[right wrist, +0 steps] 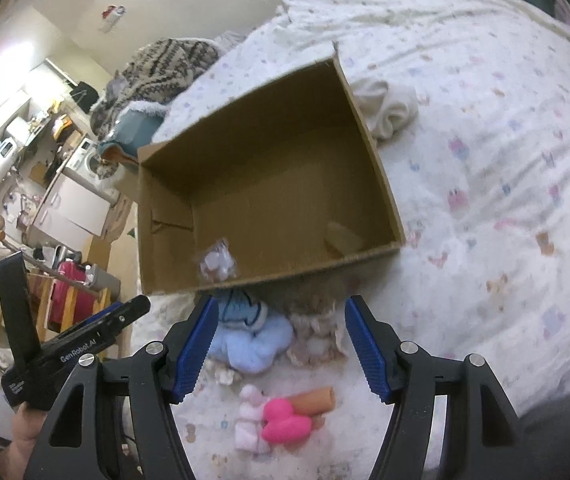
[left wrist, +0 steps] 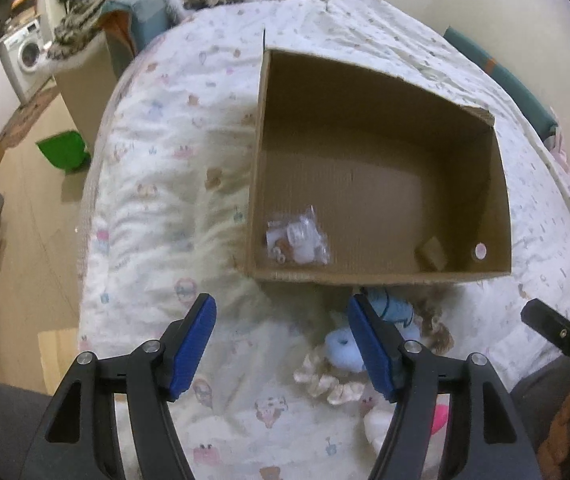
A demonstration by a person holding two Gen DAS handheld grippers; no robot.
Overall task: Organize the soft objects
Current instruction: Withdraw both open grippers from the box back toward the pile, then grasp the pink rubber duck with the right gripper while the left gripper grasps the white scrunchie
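Right now both tools are wide open and hold nothing. The left tool hangs over bare quilt. The right tool hangs over the soft pile: a fluffy light-blue scrunchie, a cream ruffled scrunchie and a bright pink squishy toy. They lie on the bed, touching the near wall of the open brown cardboard box. The pile is tangled, so a grab may catch two things, or pinch the quilt and tug the box.
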